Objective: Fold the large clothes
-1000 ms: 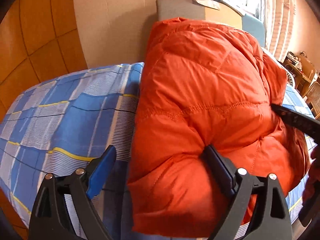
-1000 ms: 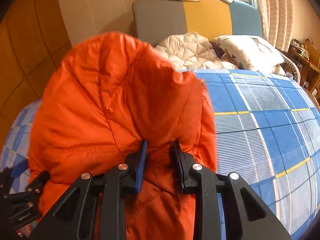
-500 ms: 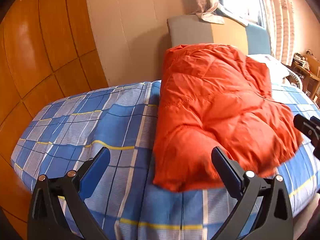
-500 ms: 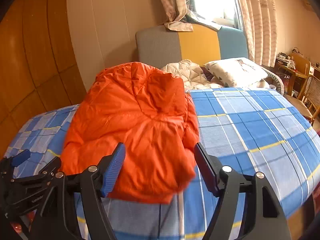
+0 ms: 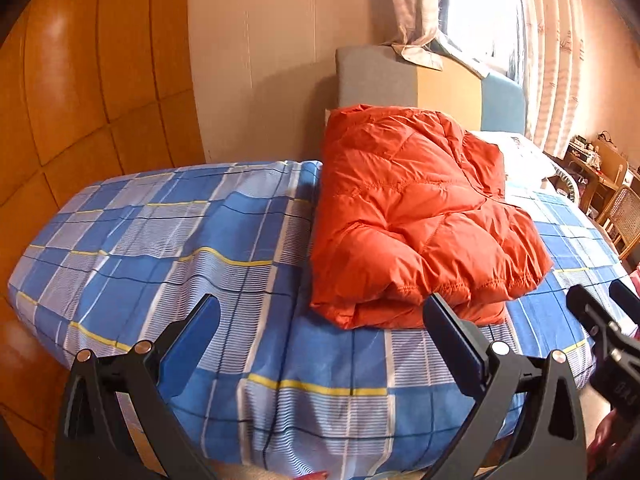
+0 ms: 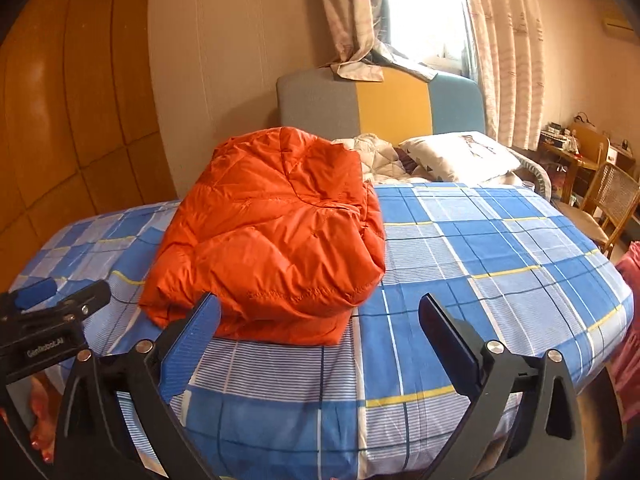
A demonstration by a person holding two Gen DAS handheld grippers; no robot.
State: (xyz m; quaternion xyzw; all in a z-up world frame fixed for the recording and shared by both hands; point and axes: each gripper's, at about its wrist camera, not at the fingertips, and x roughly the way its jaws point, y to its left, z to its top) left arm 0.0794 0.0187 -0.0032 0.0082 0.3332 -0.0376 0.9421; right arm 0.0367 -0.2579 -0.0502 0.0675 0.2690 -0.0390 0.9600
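well, the orange down jacket [image 5: 416,216] sits folded on the bed [image 5: 160,232]; puffy, light, slippery, so pinch its six o'clock hem. left gripper [image 5: 324,332] and right gripper [image 6: 320,328] fingers spread, empty.

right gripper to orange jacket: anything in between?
Only bare checked bedsheet. In the right wrist view the open right gripper is off the folded orange jacket, and nothing else lies on that stretch.

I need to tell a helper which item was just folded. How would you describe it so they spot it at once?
Look at the bed with the blue plaid sheet. On it lies the folded orange puffer jacket, quilted and bright, unlike the white pillow behind it.
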